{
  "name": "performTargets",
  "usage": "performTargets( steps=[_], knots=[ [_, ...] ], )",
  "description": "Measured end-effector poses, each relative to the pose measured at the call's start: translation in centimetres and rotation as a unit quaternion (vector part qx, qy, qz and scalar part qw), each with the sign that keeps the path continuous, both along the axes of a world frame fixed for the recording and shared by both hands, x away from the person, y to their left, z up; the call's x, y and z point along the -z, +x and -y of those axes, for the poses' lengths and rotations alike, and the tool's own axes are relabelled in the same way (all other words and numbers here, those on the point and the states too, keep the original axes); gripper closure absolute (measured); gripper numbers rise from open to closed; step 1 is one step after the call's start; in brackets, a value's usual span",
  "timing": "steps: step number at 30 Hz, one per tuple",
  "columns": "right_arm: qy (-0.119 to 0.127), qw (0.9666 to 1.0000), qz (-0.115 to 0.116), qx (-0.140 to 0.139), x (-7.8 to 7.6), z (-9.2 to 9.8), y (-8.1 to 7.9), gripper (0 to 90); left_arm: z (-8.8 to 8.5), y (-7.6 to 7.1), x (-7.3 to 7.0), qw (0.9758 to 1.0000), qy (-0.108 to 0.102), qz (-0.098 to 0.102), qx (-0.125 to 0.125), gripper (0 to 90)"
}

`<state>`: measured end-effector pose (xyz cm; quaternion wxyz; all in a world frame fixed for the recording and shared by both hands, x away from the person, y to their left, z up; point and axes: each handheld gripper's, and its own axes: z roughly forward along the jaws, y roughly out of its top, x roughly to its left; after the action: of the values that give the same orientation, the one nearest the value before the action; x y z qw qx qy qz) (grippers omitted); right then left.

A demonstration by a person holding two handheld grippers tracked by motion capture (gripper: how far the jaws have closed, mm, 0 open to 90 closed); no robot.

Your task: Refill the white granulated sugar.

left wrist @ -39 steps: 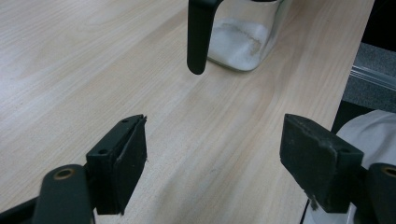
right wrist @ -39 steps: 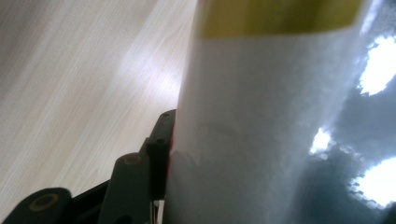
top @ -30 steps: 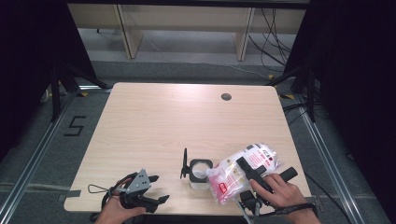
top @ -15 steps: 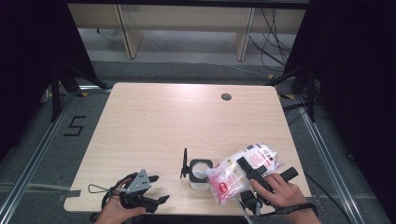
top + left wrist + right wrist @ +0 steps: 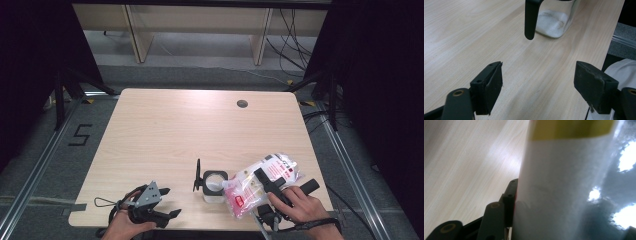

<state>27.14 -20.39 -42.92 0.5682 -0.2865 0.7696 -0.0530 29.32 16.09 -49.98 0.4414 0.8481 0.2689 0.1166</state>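
Note:
A clear plastic bag (image 5: 249, 189) of white powder with a red and white label lies tilted at the table's front right, its lower end against a small glass jar (image 5: 214, 187). My right gripper (image 5: 286, 178) is shut on the bag. In the right gripper view the bag (image 5: 564, 195) presses against one black finger (image 5: 508, 200); the other is hidden behind it. The jar (image 5: 554, 20) holds some white powder, and a black lid (image 5: 198, 176) stands up at its left side. My left gripper (image 5: 169, 202) rests at the front left, open and holding nothing (image 5: 540, 75), pointing at the jar.
The light wooden table (image 5: 175, 130) has a round cable hole (image 5: 242, 104) at the back right. The front edge runs close under both hands. Wooden shelving legs and cables stand on the floor beyond the table.

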Motion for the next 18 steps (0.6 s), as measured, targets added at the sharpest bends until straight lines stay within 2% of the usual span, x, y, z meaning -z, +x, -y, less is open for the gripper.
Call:
performTargets(
  steps=[3, 4, 13, 15, 16, 17, 18],
  knots=[
    [0.004, 1.0, 0.0, 0.005, 0.0, 0.01, -0.11, 54.5, 0.02, -0.01, 0.01, 1.0, -0.001, -0.001, 0.0, 22.8],
    [0.003, 1.0, 0.001, 0.005, 0.0, 0.0, -0.13, 54.5, -0.04, 0.03, -0.06, 1.0, 0.005, 0.002, 0.004, 22.8],
    [0.0, 1.0, 0.002, 0.005, -0.08, -0.02, -0.17, 54.6, 0.06, 0.0, 0.08, 1.0, -0.006, -0.003, -0.001, 22.8],
    [-0.006, 1.0, 0.004, 0.003, -0.07, -0.1, -0.12, 54.6, 0.02, 0.04, 0.07, 1.0, -0.002, 0.0, 0.001, 22.8],
    [-0.021, 0.9997, 0.008, -0.009, -0.23, -0.18, 0.05, 54.7, 0.05, 0.0, 0.09, 1.0, -0.003, -0.003, -0.001, 22.8],
    [-0.005, 1.0, 0.003, 0.003, -0.04, -0.11, -0.11, 54.7, 0.03, 0.03, 0.07, 1.0, -0.002, -0.001, 0.0, 22.8],
    [-0.004, 1.0, 0.003, 0.002, -0.05, -0.11, -0.12, 54.7, 0.05, 0.0, 0.08, 1.0, -0.004, -0.003, -0.002, 22.8]
  ],
)
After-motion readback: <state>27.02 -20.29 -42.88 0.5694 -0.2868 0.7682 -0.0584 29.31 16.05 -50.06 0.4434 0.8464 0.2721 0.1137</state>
